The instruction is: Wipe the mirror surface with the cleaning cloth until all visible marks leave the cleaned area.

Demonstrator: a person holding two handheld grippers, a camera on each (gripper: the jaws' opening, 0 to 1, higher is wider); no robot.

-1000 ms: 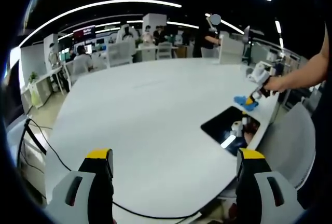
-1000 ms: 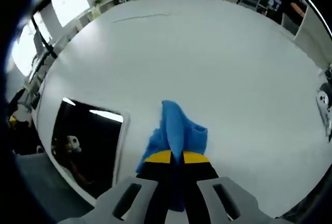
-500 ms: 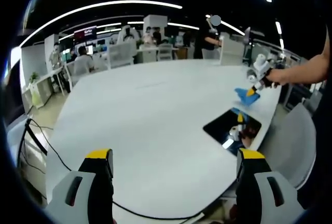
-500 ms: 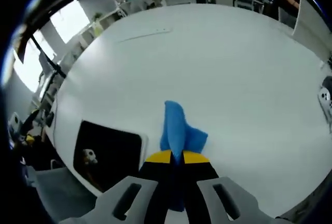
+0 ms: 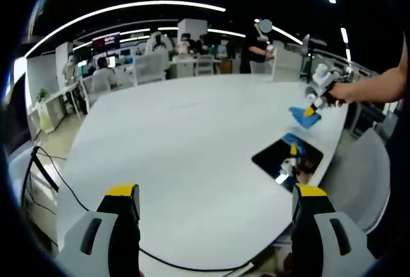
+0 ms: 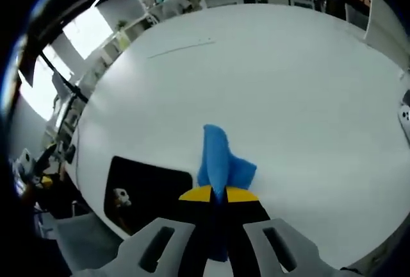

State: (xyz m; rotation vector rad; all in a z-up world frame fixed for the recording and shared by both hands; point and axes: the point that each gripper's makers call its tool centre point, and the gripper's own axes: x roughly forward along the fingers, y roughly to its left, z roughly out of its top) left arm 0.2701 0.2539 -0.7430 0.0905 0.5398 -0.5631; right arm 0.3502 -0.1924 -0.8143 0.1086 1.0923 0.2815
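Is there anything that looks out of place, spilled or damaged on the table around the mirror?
Nothing stands out. The mirror lies flat near the edge of the white table, unbroken as far as can be seen. The right gripper holds the blue cloth above the table, beside the mirror. No spill shows.

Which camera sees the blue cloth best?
The right gripper view: the blue cloth is big and close there, pinched in the right gripper. In the left gripper view the cloth is small and far.
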